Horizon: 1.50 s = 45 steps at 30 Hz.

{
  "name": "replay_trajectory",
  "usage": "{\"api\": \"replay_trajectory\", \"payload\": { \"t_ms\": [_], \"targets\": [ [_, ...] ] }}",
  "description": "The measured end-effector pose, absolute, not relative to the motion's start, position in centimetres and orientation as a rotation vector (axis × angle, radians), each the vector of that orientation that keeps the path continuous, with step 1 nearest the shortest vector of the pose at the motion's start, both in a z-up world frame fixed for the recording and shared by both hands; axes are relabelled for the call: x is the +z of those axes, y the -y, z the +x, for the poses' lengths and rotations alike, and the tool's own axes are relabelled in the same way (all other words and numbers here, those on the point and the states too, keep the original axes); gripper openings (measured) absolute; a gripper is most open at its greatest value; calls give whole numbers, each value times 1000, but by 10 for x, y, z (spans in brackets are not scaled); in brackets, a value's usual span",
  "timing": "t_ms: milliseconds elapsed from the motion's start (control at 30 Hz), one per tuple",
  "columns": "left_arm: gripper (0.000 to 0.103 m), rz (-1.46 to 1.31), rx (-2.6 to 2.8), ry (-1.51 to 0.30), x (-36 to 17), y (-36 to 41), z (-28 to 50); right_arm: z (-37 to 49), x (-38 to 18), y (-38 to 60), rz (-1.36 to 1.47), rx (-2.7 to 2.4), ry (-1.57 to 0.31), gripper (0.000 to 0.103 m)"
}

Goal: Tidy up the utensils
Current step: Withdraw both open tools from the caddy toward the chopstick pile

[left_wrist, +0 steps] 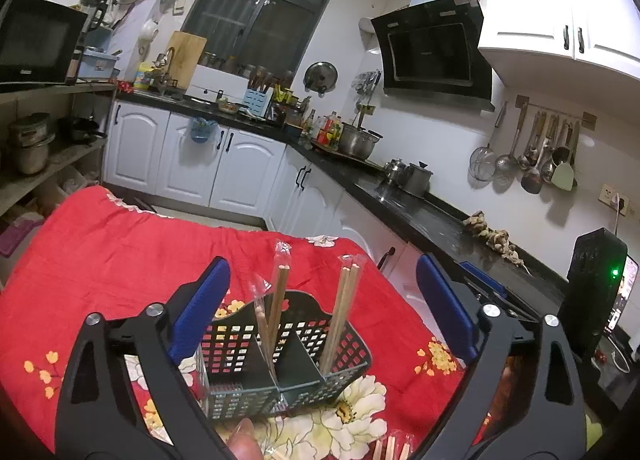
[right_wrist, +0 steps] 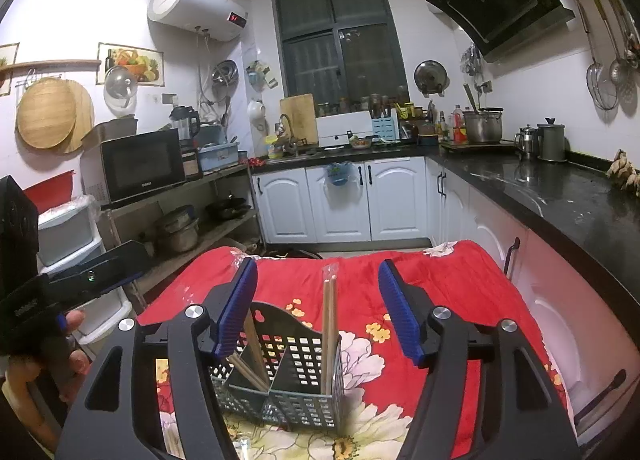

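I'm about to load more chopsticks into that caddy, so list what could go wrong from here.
1. The caddy stands on a soft, rumpled red cloth; a nudge from either open gripper could tip it.
2. The wrapped chopsticks rise well above the rim and lean, so a passing finger could knock them out.
3. Loose chopsticks lie near the table's front edge and may roll off.
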<state>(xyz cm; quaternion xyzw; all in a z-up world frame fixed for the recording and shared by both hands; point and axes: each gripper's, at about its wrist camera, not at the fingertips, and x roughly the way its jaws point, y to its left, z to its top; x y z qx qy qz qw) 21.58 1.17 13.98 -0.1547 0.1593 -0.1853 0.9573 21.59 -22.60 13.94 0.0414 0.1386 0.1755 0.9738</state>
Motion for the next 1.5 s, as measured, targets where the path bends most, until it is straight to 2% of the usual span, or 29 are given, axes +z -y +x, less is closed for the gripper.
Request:
{"api": "replay_trajectory", "payload": {
  "t_ms": [200,933,1500],
  "targets": [
    [92,-314,-373,-325,139,-12,211,210,138,228,86,354,-281,63],
    [92,-311,-379,-347,128,-14,183,178,132,224,59,378,-302,68],
    [92,-336,-361,-427,94,-21,176,178,109,218,59,385,-384,68]
  ]
}}
